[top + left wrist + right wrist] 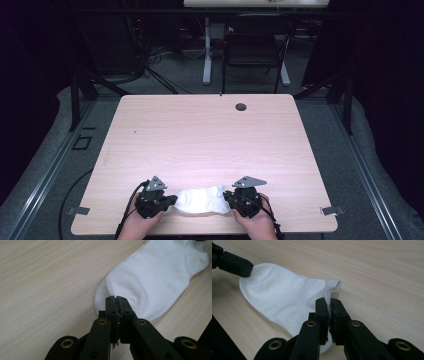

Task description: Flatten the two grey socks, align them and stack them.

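Observation:
A white sock (pixel 201 200) lies flat near the front edge of the wooden table (pixel 200 135), stretched between both grippers. My left gripper (pixel 172 199) is at its left end. In the left gripper view the jaws (pixel 116 300) are pressed together at the sock's rounded toe (pixel 155 272). My right gripper (pixel 226 196) is at the sock's right end. In the right gripper view its jaws (pixel 328 301) are shut with white fabric of the sock (pixel 279 295) pinched between them at the cuff. The left gripper (pixel 247 266) touches the toe end there. A hand holds each gripper.
A round cable hole (pixel 241 106) sits near the table's far edge. Metal clips (pixel 79 210) (pixel 332 210) stick out at the front corners. A black chair (pixel 255 45) and a white desk leg (pixel 206 50) stand on the floor beyond the table.

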A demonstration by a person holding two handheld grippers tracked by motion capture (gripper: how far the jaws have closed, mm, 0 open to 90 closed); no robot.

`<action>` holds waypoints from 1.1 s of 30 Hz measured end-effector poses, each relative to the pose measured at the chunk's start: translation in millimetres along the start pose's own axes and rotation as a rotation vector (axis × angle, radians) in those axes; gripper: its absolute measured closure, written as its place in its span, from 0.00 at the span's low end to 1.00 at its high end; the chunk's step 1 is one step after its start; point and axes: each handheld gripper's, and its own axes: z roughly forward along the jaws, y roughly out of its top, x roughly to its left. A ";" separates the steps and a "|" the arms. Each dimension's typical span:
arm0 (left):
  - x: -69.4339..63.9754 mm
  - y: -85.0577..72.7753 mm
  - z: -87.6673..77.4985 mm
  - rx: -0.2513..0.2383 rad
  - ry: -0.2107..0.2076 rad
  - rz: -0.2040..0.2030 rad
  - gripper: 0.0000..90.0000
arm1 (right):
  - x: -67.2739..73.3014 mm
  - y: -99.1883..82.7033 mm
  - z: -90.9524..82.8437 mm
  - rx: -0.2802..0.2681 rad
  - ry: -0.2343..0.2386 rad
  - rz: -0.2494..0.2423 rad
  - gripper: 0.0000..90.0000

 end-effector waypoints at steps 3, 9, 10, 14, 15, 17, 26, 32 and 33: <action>1.1 -0.8 1.3 0.005 0.002 -0.001 0.98 | -2.5 -1.2 3.9 0.009 -0.001 0.004 0.95; 3.4 -1.1 -2.2 -0.013 -0.006 -0.019 0.89 | -2.3 -2.5 3.1 -0.011 0.003 0.007 0.86; 3.9 -0.2 -4.9 -0.026 -0.006 -0.025 0.87 | -2.5 -2.2 1.3 -0.020 0.006 0.008 0.84; 1.8 5.8 -18.3 -0.103 -0.031 -0.022 0.86 | -1.6 -0.4 -7.0 -0.078 0.024 0.006 0.84; 0.4 7.3 -20.1 -0.111 -0.035 -0.016 0.86 | -0.2 0.1 -8.6 -0.089 0.035 0.002 0.85; -1.5 8.0 -19.9 -0.112 -0.044 -0.008 0.86 | 3.3 0.7 -9.3 -0.084 0.035 -0.023 0.87; -7.8 -0.2 2.1 -0.023 -0.052 0.025 0.80 | 0.3 -2.4 14.9 -0.008 0.006 -0.043 0.90; -6.9 -3.0 6.2 -0.007 -0.050 0.029 0.78 | -1.1 -5.4 21.9 0.012 -0.004 -0.037 0.90; -6.4 -3.4 6.6 -0.008 -0.048 0.033 0.78 | -1.2 -5.7 22.9 0.010 -0.007 -0.042 0.91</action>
